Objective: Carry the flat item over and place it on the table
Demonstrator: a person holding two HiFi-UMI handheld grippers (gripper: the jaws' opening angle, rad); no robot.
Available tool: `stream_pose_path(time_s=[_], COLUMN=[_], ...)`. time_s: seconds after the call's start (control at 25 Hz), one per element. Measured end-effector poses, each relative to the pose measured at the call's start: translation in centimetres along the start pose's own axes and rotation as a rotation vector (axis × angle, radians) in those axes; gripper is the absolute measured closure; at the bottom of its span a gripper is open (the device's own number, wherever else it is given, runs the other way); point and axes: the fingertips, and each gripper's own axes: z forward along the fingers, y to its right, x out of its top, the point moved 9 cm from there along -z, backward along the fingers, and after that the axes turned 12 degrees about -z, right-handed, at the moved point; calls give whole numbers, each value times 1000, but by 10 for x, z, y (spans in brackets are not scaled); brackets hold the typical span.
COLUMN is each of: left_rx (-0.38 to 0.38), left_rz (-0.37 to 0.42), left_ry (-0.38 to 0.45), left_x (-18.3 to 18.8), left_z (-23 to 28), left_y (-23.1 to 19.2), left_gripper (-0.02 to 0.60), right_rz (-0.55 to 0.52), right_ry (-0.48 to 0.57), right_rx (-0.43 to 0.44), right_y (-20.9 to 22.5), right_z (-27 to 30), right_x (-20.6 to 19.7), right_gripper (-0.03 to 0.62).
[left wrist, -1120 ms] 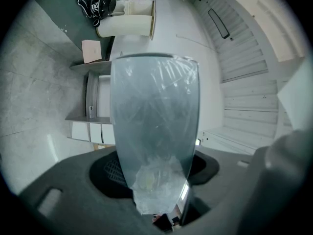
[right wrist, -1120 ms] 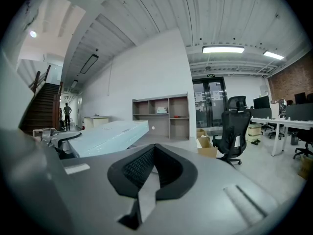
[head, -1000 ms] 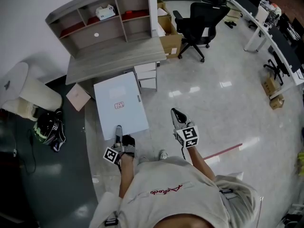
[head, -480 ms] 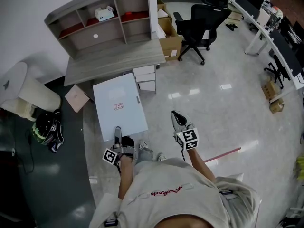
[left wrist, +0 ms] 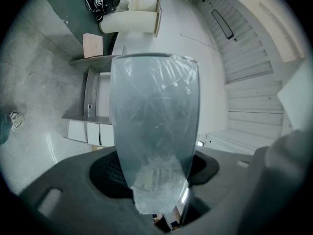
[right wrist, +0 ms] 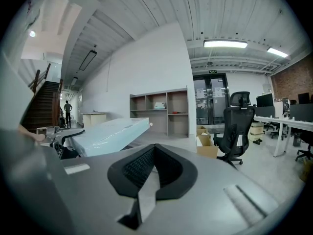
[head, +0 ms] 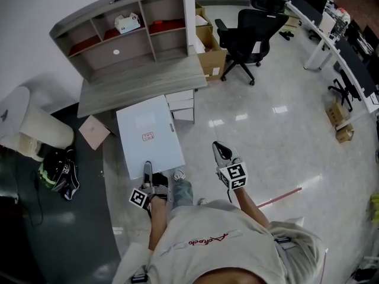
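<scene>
A flat white box (head: pixel 148 136) wrapped in clear plastic hangs level above the floor. My left gripper (head: pixel 147 170) is shut on the middle of its near edge. In the left gripper view the box (left wrist: pixel 154 116) runs straight out from between the jaws of the left gripper (left wrist: pixel 157 197). Its far end reaches the front edge of the grey desk (head: pixel 139 81), which has a shelf unit on top. My right gripper (head: pixel 219 148) is off to the right of the box, shut and holding nothing. From the right gripper (right wrist: pixel 154 153) I see the box (right wrist: pixel 110 133) to the left.
White drawers (head: pixel 180 97) stand under the desk. A black office chair (head: pixel 249 25) and cardboard boxes (head: pixel 210 46) are to the desk's right. A helmet (head: pixel 56 171), a white padded piece (head: pixel 35 120) and a small card sheet (head: pixel 95 132) lie at the left.
The person has stepped forward, one leg now showing under the box. Both grippers and the box have come a little nearer the desk. The left grip is unchanged.
</scene>
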Motion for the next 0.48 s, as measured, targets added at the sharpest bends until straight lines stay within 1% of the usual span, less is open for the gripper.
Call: stream_pose_path(time_s=[0.24,0.48], left_rx=[1,23], left_rz=[-12,-34], left_ry=[-17,-43], left_x=[25,52], left_z=[49,101], left_y=[-11,-10], left_gripper=[304,304], right_rz=[-19,-15], right_ry=[-7,-23], right_rx=[-1,-31], right_y=[12,28], right_z=[53,109], right_x=[12,31], right_gripper=[589,589])
